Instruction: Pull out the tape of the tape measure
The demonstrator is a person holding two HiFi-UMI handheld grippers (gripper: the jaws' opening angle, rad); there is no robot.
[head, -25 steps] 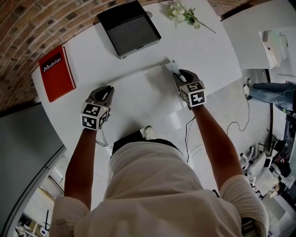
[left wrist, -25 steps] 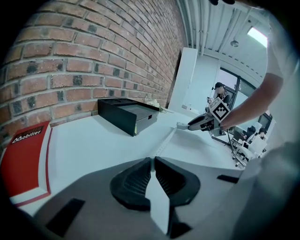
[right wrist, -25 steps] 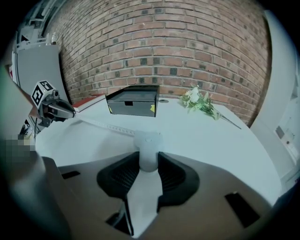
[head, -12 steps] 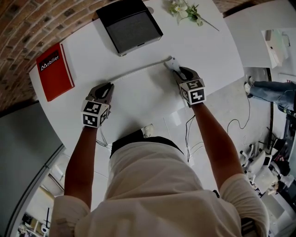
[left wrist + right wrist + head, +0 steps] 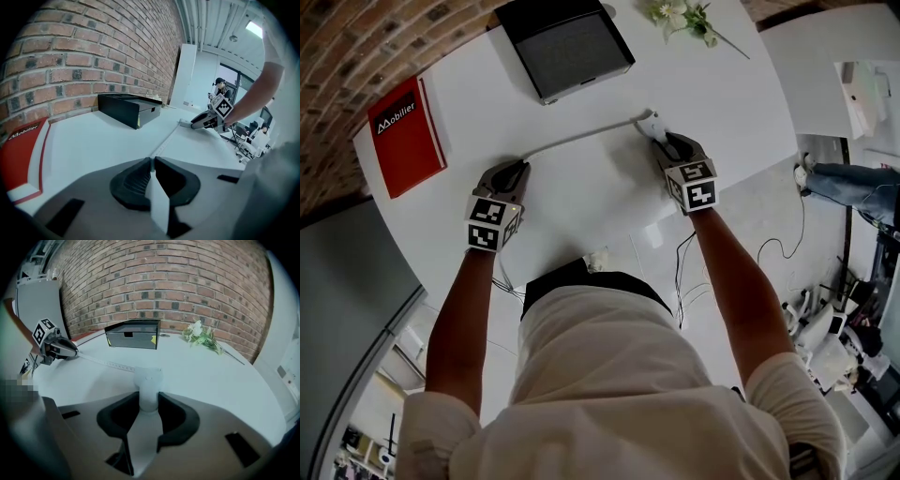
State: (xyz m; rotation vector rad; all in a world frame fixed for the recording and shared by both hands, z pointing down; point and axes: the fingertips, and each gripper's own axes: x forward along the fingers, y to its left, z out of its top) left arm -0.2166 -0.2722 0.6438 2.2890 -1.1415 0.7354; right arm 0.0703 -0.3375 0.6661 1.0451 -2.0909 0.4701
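Arms (image 5: 457,314) reach forward, left tongs (image 5: 517,169) pinching tape (image 5: 581,137), right tongs (image 5: 663,141) clamping tape-measure case (image 5: 649,124).

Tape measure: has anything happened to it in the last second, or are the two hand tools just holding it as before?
Nothing has visibly changed. The left gripper stays shut on the tape, the right gripper stays shut on the white case, and the tape still lies pulled out across the table between them. The book and box only shifted in the picture because the head camera moved.
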